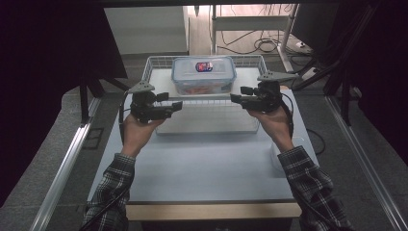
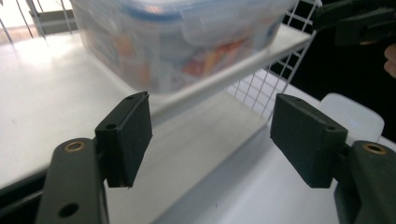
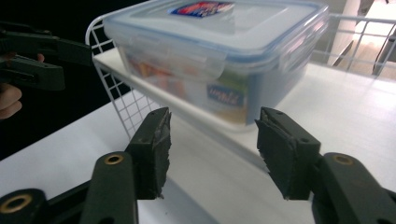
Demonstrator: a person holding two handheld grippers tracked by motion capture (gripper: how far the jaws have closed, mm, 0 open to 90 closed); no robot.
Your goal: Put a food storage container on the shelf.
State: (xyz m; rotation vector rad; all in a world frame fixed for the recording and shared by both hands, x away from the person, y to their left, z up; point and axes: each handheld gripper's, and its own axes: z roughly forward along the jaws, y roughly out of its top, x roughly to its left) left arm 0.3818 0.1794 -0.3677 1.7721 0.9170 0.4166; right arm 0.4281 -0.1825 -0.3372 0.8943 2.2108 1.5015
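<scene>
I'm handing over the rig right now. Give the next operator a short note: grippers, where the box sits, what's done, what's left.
Left gripper: jaws open, nothing between them, aimed at the box's near left side.
Right gripper: jaws open, empty, aimed at the box's near right corner.
Lidded plastic box: closed, sitting on the white shelf inside the wire basket at the table's far end.
Done: both grippers brought close in front of the box.
Left: probably grip the box from both sides; not yet touched.
</scene>
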